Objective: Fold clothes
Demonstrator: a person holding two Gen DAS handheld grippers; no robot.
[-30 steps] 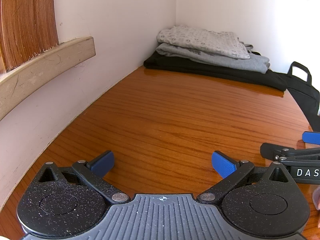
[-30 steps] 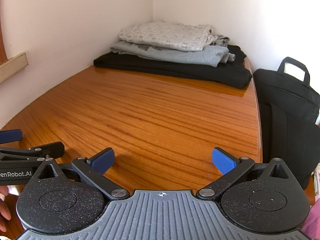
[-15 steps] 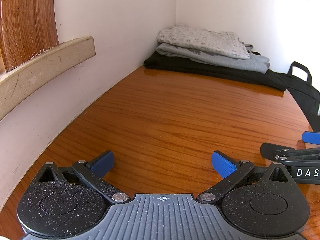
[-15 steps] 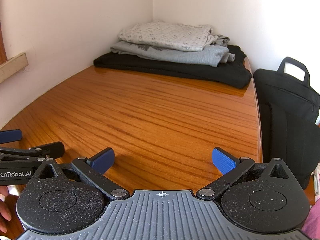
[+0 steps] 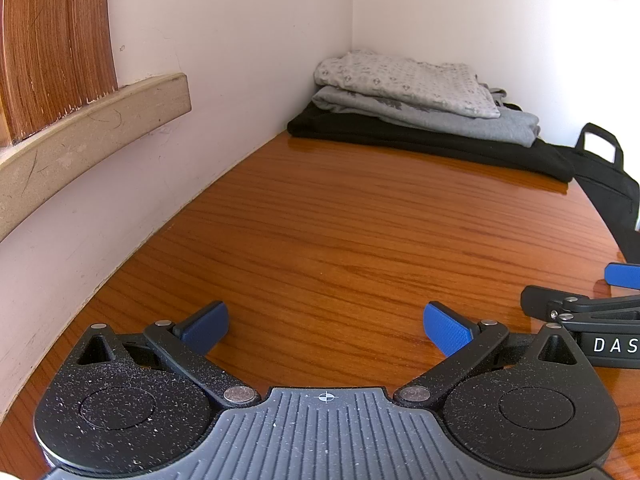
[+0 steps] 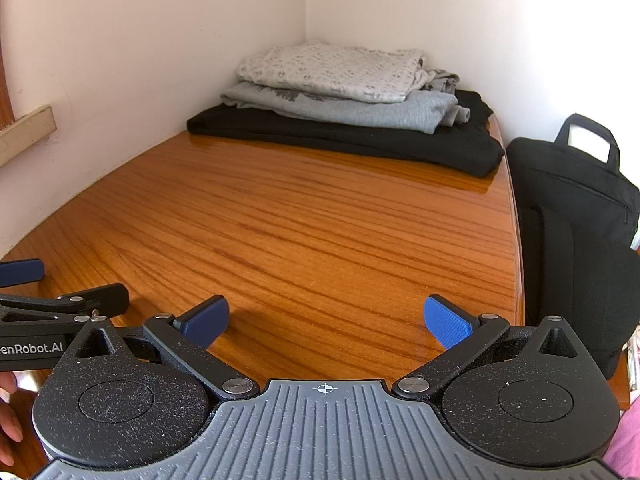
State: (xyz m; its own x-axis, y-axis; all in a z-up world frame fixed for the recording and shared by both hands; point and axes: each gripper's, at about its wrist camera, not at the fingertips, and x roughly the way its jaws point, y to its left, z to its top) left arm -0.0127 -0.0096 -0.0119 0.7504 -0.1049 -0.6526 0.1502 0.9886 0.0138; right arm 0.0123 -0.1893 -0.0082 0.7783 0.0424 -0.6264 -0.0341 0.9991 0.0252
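A stack of folded clothes sits in the far corner of the wooden table (image 5: 340,240) (image 6: 320,220): a patterned light grey garment (image 5: 404,80) (image 6: 336,68) on top, a plain grey one (image 5: 440,120) (image 6: 352,110) under it, a black one (image 5: 420,142) (image 6: 360,140) at the bottom. My left gripper (image 5: 326,330) rests open low over the near end of the table, nothing between its blue pads. My right gripper (image 6: 326,322) is open beside it, also empty. Each gripper shows at the edge of the other's view.
White walls close the table on the left and at the back. A beige ledge (image 5: 92,132) and wood panel (image 5: 52,48) stick out from the left wall. A black bag (image 6: 580,216) (image 5: 608,184) stands off the table's right edge. A hand (image 6: 8,432) shows at lower left.
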